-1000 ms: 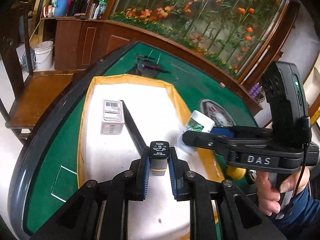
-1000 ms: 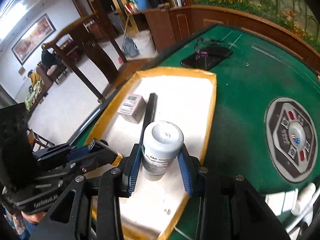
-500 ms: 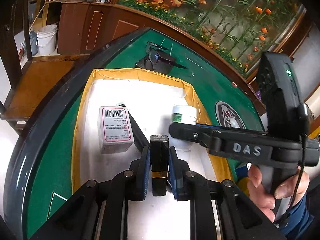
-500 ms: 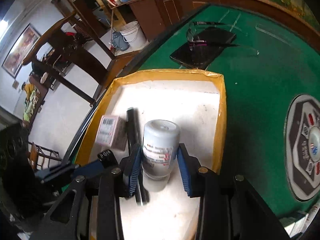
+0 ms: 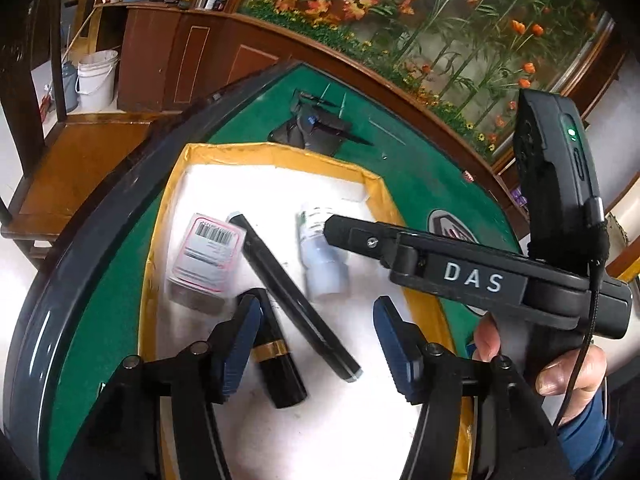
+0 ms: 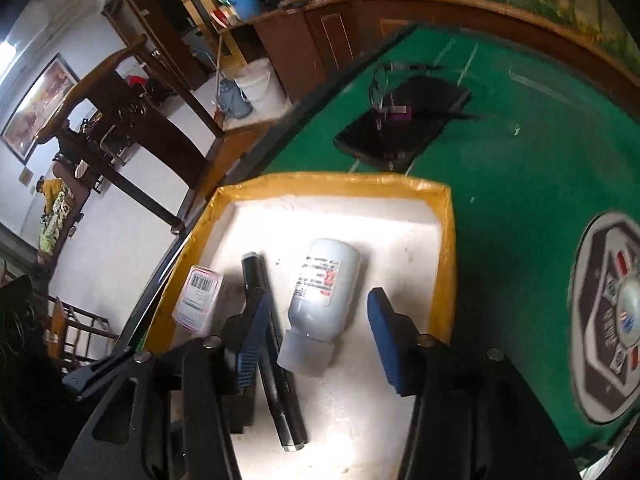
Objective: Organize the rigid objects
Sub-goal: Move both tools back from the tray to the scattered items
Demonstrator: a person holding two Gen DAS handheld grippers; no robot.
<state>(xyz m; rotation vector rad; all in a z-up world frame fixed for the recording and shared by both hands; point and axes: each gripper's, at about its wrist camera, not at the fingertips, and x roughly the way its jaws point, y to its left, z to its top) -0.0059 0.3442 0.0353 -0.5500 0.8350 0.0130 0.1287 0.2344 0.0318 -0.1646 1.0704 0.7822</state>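
Both your hand-held grippers stood wide, holding nothing. White plastic bottle [image 6: 324, 300] lay on its side mid yellow-rimmed tray [image 6: 448, 248], long axis running away from your right hand-held gripper [image 6: 316, 344]. Black gold-banded lipstick tube [image 5: 276, 356] lay beside your left hand-held gripper's [image 5: 316, 344] left finger.

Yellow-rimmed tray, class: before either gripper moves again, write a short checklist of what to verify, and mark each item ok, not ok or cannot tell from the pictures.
1. Left gripper open, holding nothing: ok.
2. Right gripper open, holding nothing: ok.
3. White bottle lying inside the tray: ok.
4. Black lipstick tube lying in the tray, free of the left fingers: cannot tell, it lies close against one.
5. Black pen and barcoded box inside the rim: ok.
6. Items neatly parallel: not ok, the pen lies at a slant.
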